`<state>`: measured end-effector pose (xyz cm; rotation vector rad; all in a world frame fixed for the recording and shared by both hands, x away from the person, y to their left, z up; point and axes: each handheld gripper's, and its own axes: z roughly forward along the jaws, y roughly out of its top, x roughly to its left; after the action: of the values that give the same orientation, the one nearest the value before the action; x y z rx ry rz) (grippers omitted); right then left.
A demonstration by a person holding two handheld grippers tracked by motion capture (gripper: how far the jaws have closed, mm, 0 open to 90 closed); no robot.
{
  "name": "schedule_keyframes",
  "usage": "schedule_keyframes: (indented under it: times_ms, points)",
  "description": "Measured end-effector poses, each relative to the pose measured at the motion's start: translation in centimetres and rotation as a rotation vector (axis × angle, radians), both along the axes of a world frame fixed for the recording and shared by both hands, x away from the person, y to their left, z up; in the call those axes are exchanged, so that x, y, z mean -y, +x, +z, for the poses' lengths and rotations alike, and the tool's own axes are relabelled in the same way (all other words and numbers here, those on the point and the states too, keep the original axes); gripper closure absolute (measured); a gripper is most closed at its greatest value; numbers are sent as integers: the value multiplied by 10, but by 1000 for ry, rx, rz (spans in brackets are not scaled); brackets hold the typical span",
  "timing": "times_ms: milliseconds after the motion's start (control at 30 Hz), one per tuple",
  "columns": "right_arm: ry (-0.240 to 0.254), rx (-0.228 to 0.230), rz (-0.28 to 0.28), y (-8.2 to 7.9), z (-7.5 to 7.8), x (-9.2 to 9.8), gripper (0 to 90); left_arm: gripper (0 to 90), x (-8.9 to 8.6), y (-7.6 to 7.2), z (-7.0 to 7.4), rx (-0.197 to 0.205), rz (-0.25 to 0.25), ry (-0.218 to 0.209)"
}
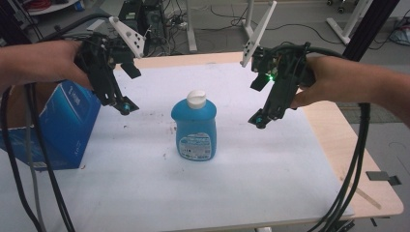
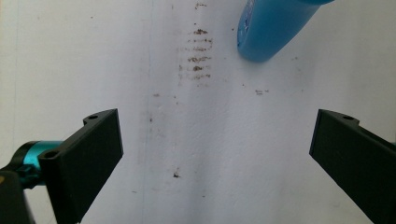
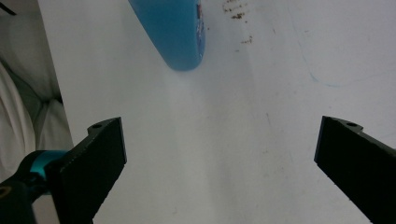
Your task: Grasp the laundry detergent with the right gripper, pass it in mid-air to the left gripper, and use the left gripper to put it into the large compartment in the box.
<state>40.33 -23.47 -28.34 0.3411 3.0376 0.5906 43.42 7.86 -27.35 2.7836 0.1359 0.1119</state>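
Blue detergent bottle [image 1: 194,128] stands upright near the middle of the white sheet [image 1: 145,183] covering the table, white cap [image 1: 197,98] on top, label w/ small print facing the camera. Nothing touches it.

Left gripper [image 1: 123,107] hangs above the sheet to the bottle's left, near but apart, tilted down & inward. In the left gripper view its jaws are spread wide w/ bare sheet between them; bottle base [image 2: 273,30] sits at the top edge, ahead of the jaws & off to the right, not between them. Brown smudges [image 2: 198,58] mark the sheet just left of the base.

Right gripper [image 1: 258,120] hangs on the bottle's other side, also apart from it, angled down toward it, green light lit on its body. Right gripper view: jaws wide apart, holding nothing; bottle base [image 3: 175,32] at the top, left of centre, ahead of the jaws. Faint blue curved line on the sheet to the right there.

Both grippers sit roughly level w/ the bottle's upper half in the high view, one each side, bottle between them.

Blue cardboard box [image 1: 58,128] stands at the sheet's left edge, behind/under the left forearm, well apart from the bottle. Black cables trail off both grippers toward the near edge. Bare wood tabletop [image 1: 348,159] shows right of the sheet.
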Motion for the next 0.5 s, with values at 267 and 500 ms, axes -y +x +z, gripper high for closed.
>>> schedule_keyframes:
  times_ms: [267, 500]
  points:
    - [81, 6, 4, -10, -16, -5, 15, 26, 1, -3, -1, 5, -9, -8]
    - [141, 12, -5, -15, -26, -8, 15, 27, 2, -5, -4, 0, -15, -7]
